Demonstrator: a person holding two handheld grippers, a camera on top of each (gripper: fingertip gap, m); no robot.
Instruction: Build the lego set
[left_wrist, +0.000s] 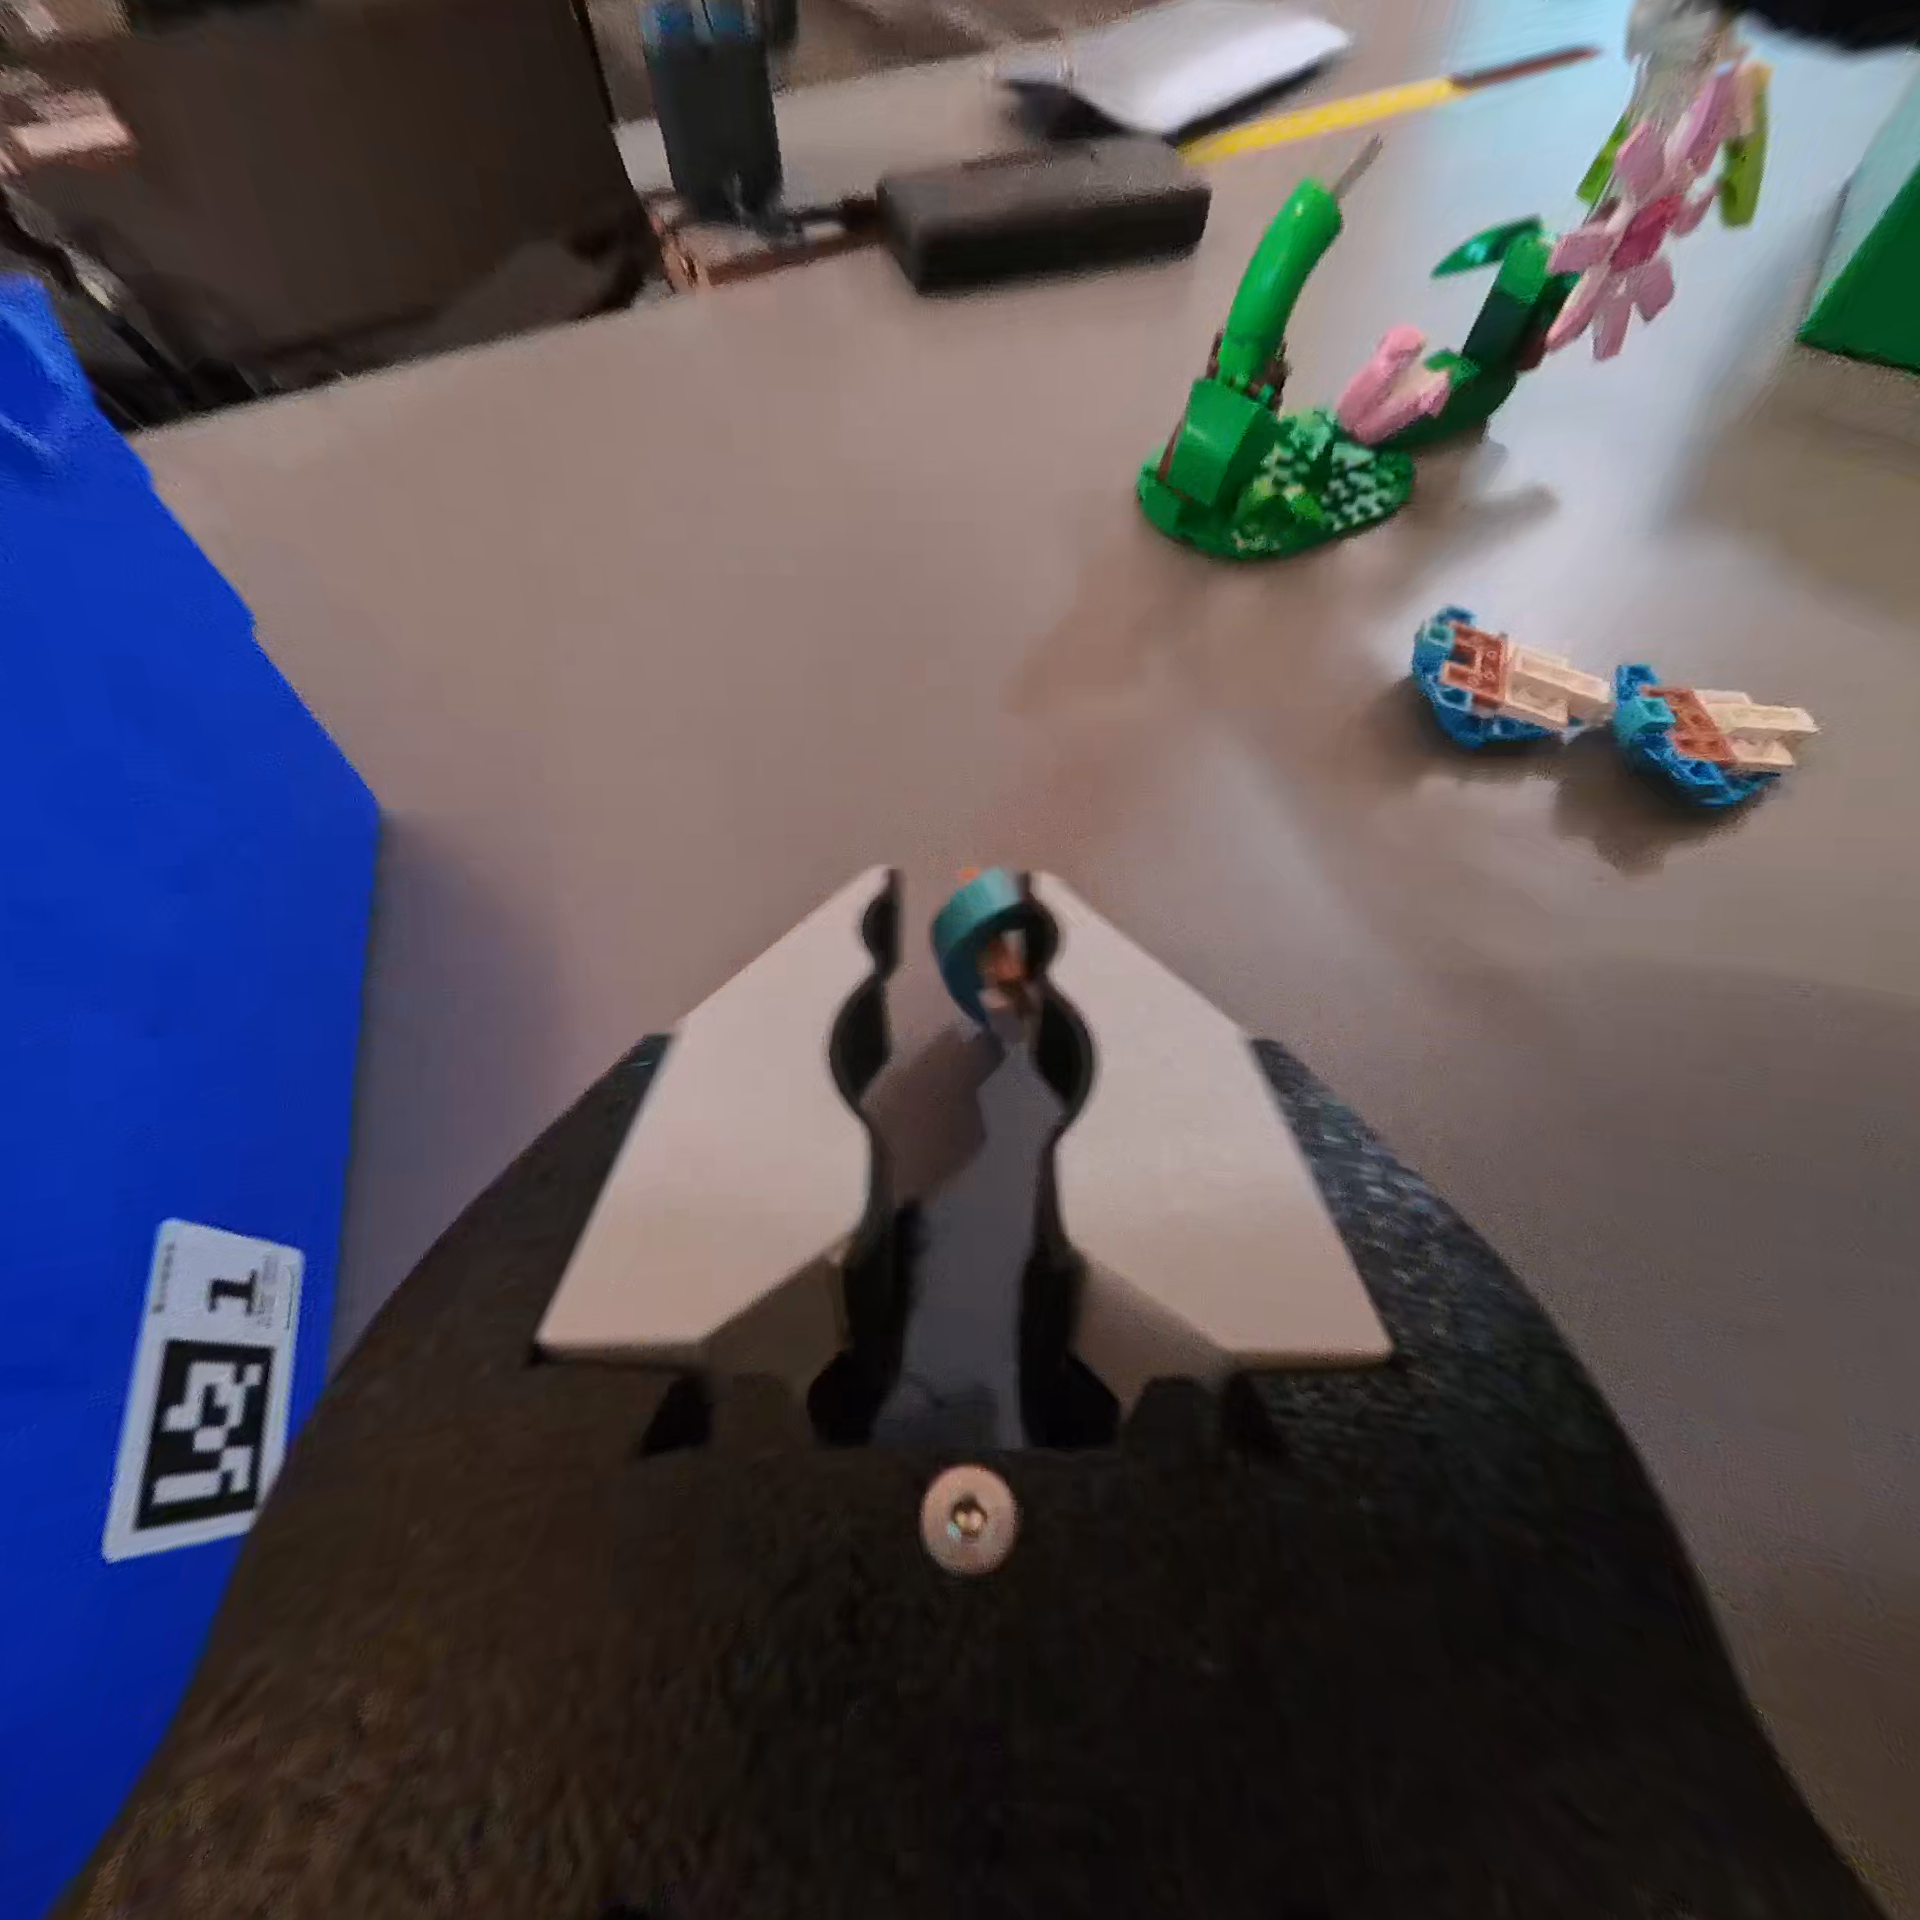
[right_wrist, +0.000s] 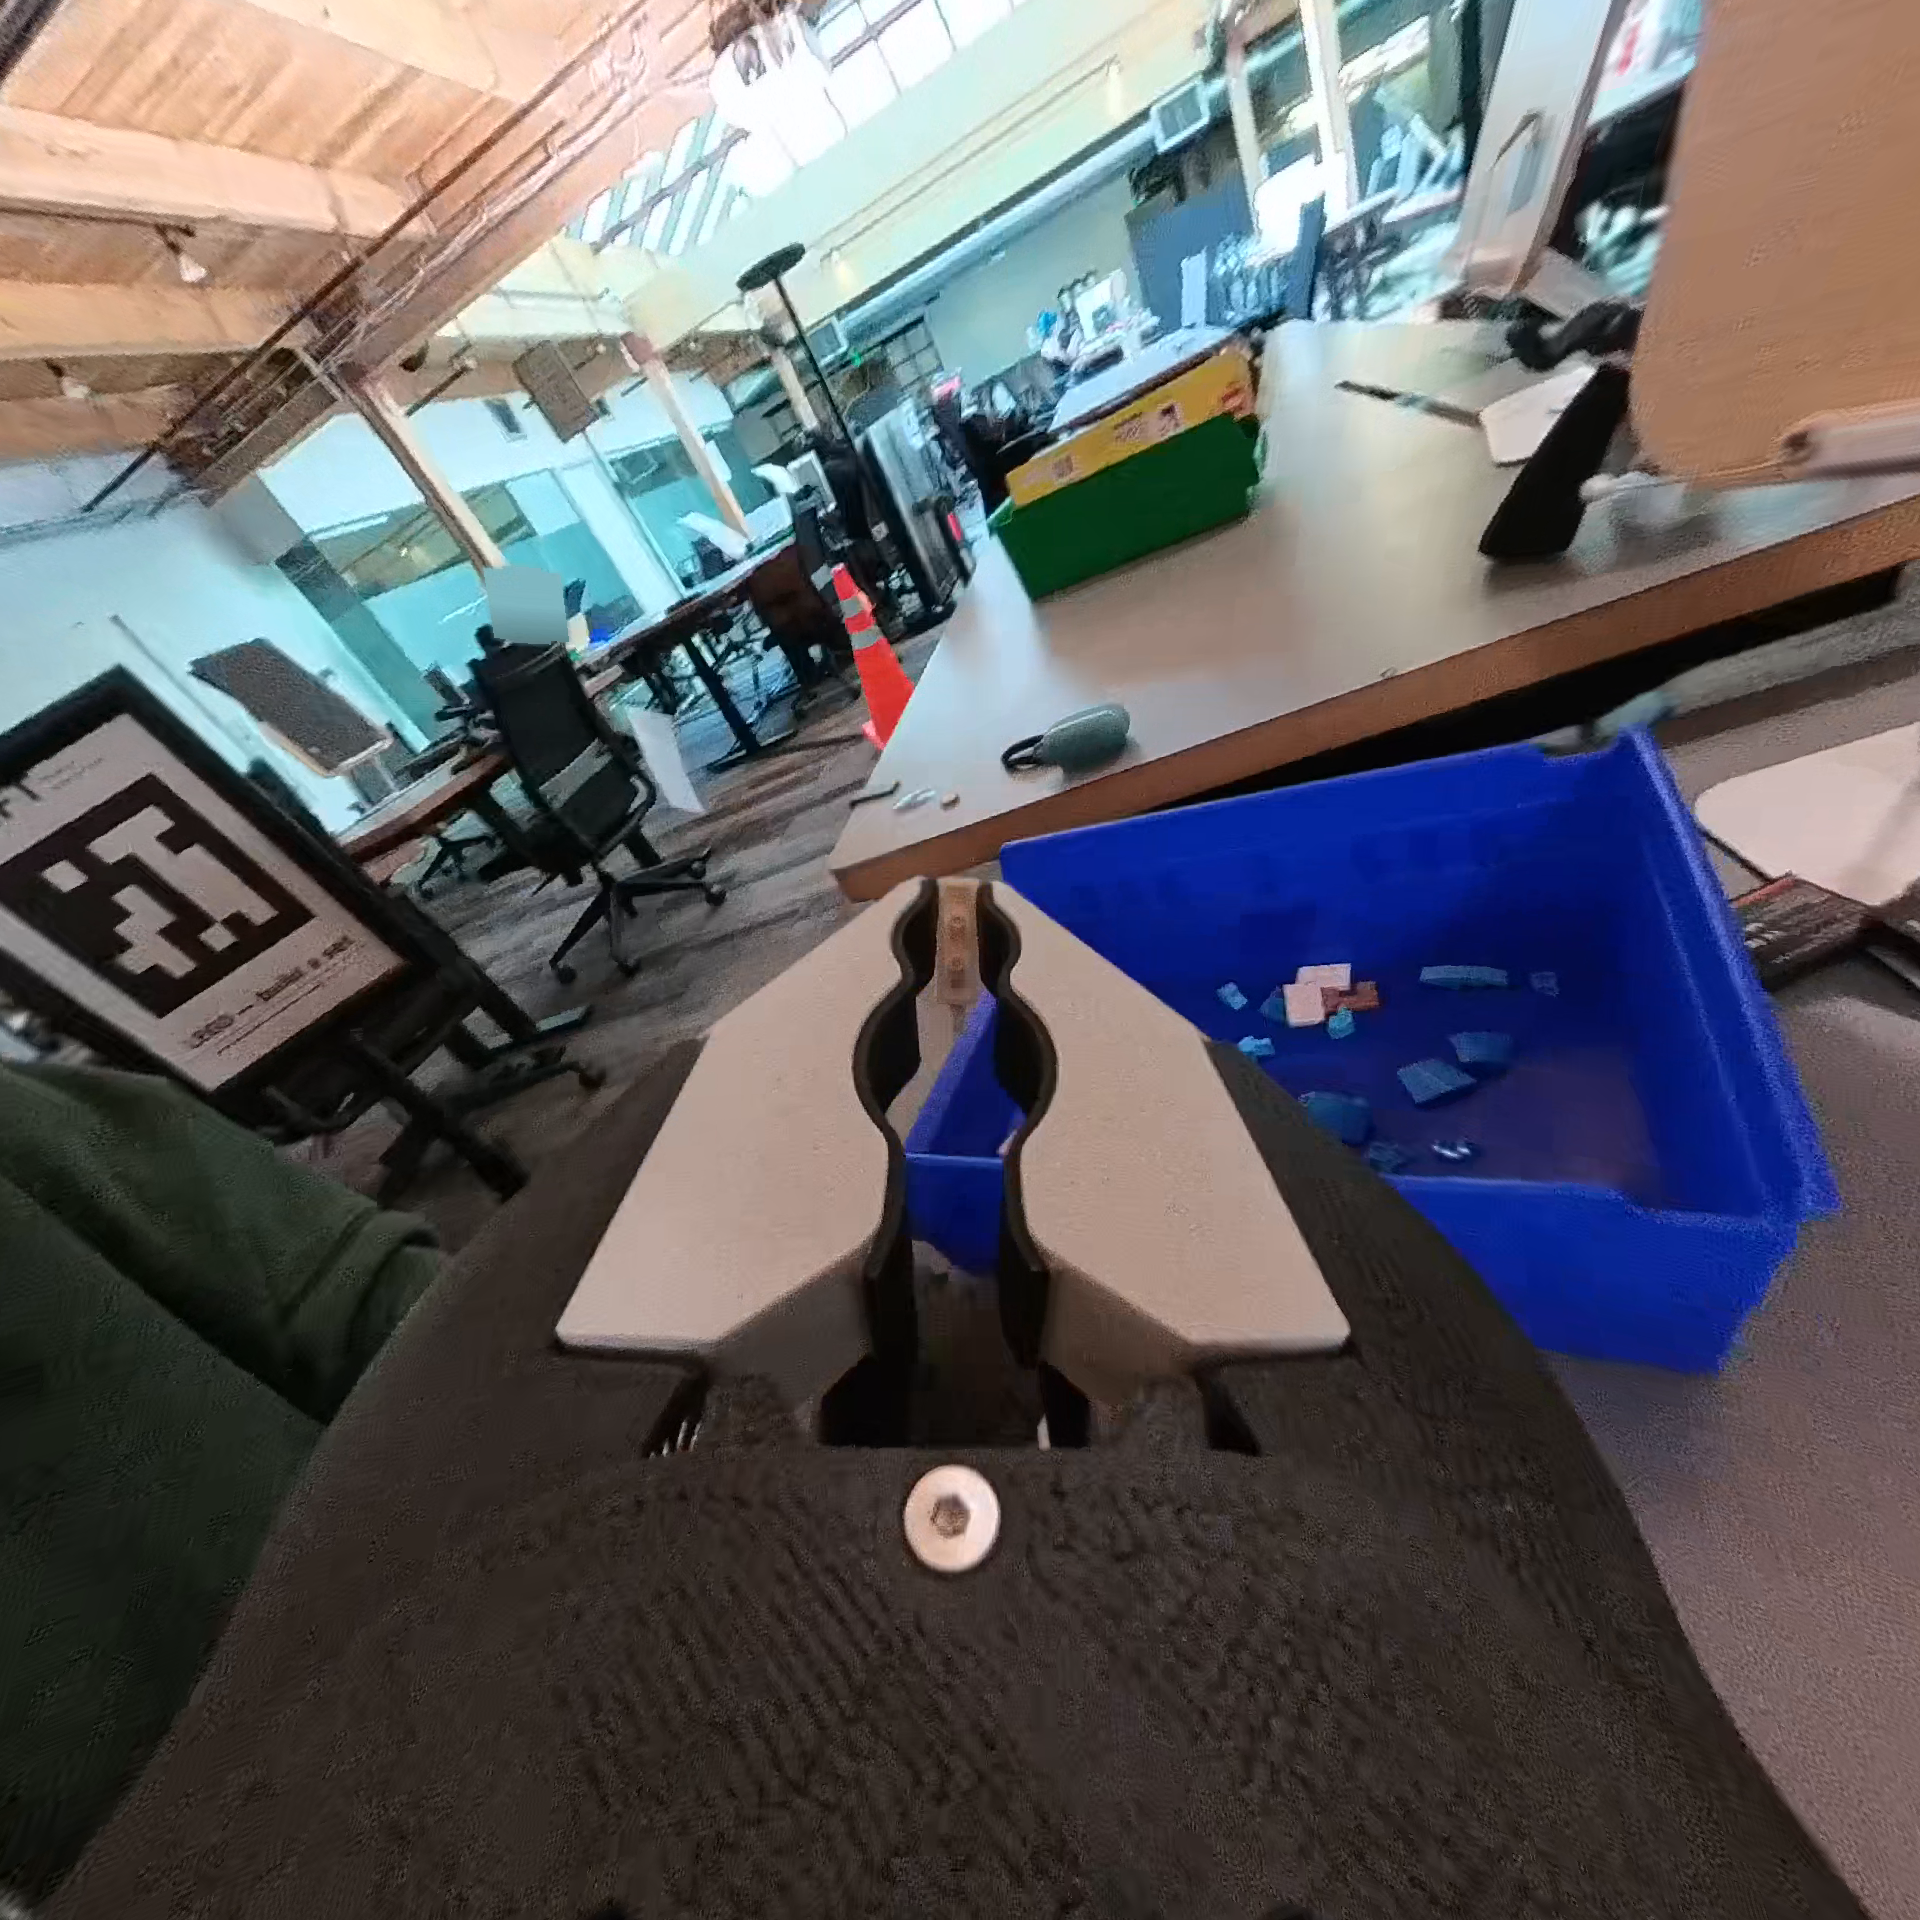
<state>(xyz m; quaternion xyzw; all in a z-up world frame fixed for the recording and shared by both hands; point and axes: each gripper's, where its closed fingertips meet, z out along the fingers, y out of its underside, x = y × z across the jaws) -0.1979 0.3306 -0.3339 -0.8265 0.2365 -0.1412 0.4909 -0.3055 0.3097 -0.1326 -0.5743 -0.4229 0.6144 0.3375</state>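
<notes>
My left gripper (left_wrist: 961, 904) is shut on a small teal and brown brick piece (left_wrist: 971, 940) and holds it above the grey table (left_wrist: 727, 623). Two similar blue, brown and cream brick pieces (left_wrist: 1496, 691) (left_wrist: 1704, 743) lie ahead to the right. Behind them stand a green brick plant base with a curved stem (left_wrist: 1262, 436) and pink brick flowers (left_wrist: 1631, 239). My right gripper (right_wrist: 956, 899) is shut on a thin cream brick plate (right_wrist: 956, 945), held up beside the near left corner of a blue bin (right_wrist: 1538, 1257) that holds several loose blue, white and brown bricks (right_wrist: 1340, 997).
The blue bin's wall with a square marker sticker (left_wrist: 197, 1392) stands close on my left. A black box (left_wrist: 1039, 213) and a green bin (left_wrist: 1870, 291) sit at the back. In the right wrist view there are a green sleeve (right_wrist: 156, 1299), a framed marker board (right_wrist: 156, 883), an office chair (right_wrist: 582, 769) and an orange cone (right_wrist: 878, 665). The gap from one gripper's tips to the other's is roughly 20 centimetres.
</notes>
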